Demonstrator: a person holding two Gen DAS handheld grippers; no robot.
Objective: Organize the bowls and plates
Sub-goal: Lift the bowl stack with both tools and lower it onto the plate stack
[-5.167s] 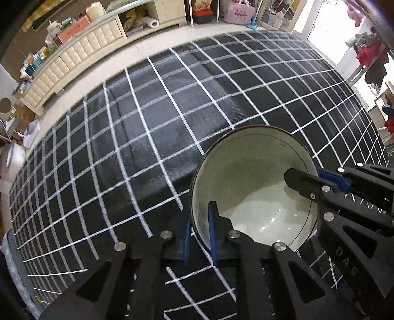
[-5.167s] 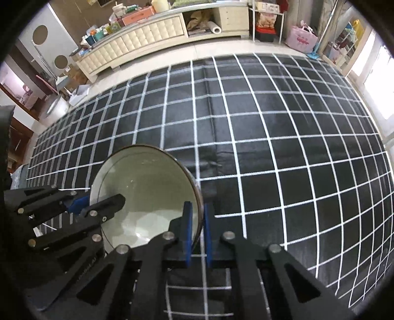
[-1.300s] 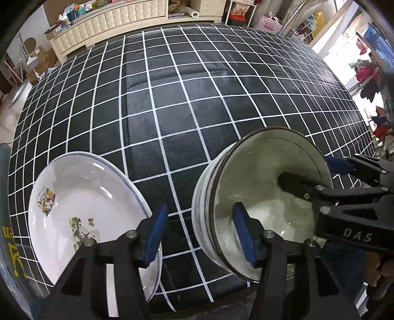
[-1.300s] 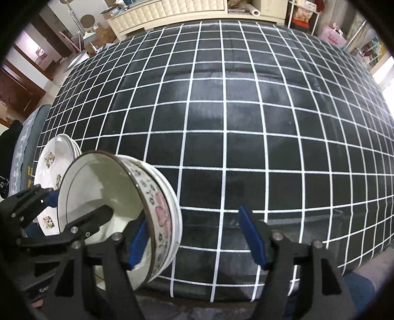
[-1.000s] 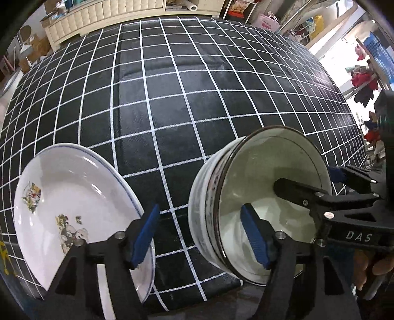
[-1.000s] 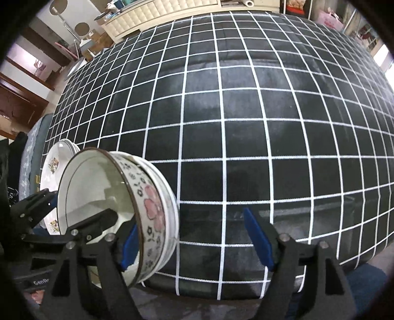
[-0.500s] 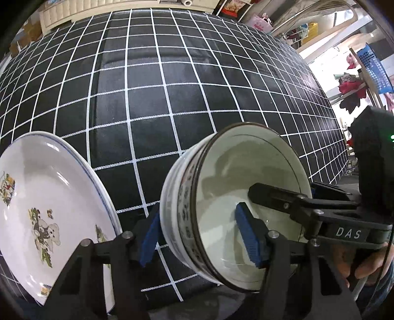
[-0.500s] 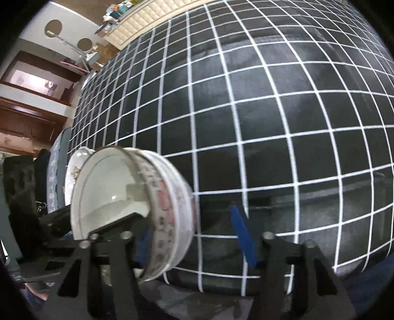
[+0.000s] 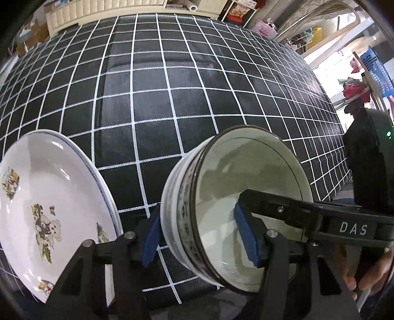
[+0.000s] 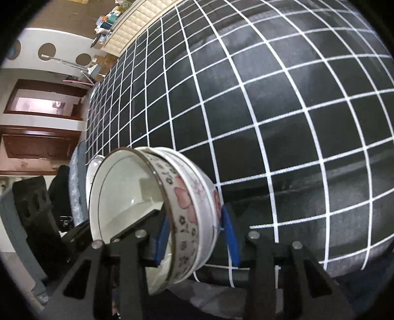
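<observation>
A stack of nested floral bowls [image 9: 246, 167] [image 10: 123, 187] hangs tilted over the near edge of the table. My left gripper [image 9: 199, 236] grips the stack's left wall, with one blue pad outside and one inside the top bowl. My right gripper [image 10: 195, 238] straddles the opposite wall and its jaws are closing, with both pads touching the wall. Its black finger [image 9: 283, 209] reaches into the top bowl in the left wrist view, and the left gripper's finger [image 10: 138, 221] shows inside the bowl in the right wrist view. White picture plates [image 9: 44, 197] [image 10: 92, 167] lie stacked to the left.
A black tablecloth with a white grid [image 9: 172, 86] [image 10: 270, 98] stretches away behind the dishes. A person's hand [image 9: 364, 278] holds the right gripper at the lower right. A cream cabinet [image 9: 98, 12] and room clutter lie beyond the far edge.
Both grippers' jaws have narrowed onto the bowl stack's walls, the right one more. The right view has rolled, and the stack now sits more tilted and closer to the plates.
</observation>
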